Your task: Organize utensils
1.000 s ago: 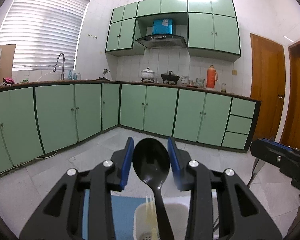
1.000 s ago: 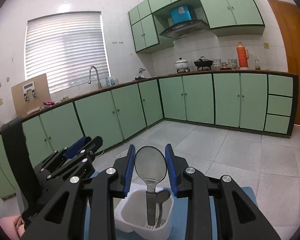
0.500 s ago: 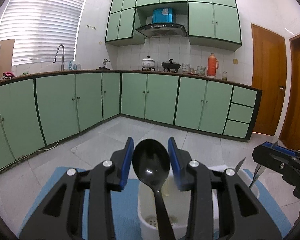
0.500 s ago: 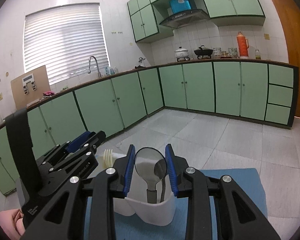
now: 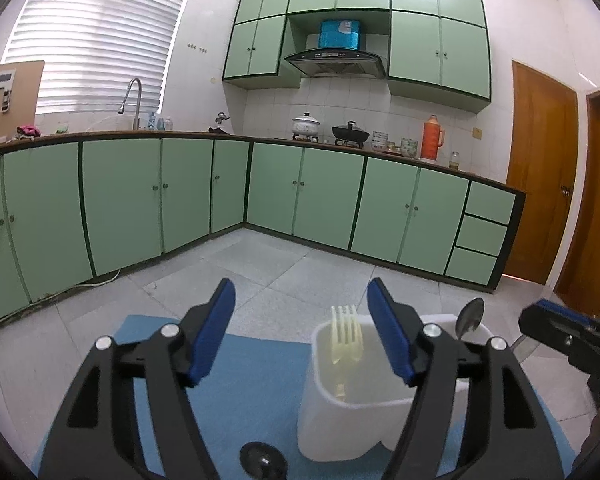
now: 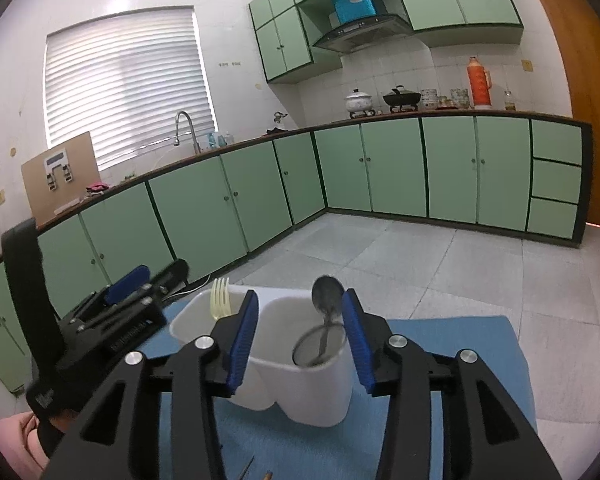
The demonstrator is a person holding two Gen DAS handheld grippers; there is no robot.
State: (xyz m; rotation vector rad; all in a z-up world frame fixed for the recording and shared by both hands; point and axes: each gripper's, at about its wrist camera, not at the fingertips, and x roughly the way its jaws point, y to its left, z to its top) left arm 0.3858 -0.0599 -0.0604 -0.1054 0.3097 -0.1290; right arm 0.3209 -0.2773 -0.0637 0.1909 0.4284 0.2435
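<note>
With jaws just having spread wide apart, left gripper (image 5: 302,326) empty, low centre of its view, above blue mat (image 5: 260,376). White caddy (image 6: 300,384) lower centre on that mat: pale fork (image 6: 220,298) upright in left compartment, metal spoons (image 6: 327,294) in right one (a second bowl lower down, blurred). Right gripper (image 6: 300,334) likewise just parted, clamping nothing, flanking the caddy.

A home kitchen: pale green cabinets (image 5: 180,200) run along the middle of the frame, a range hood (image 5: 334,62) sits at upper centre over pots (image 5: 350,133), and a sink faucet (image 5: 134,100) stands at left beneath a blinded window (image 5: 96,36).
</note>
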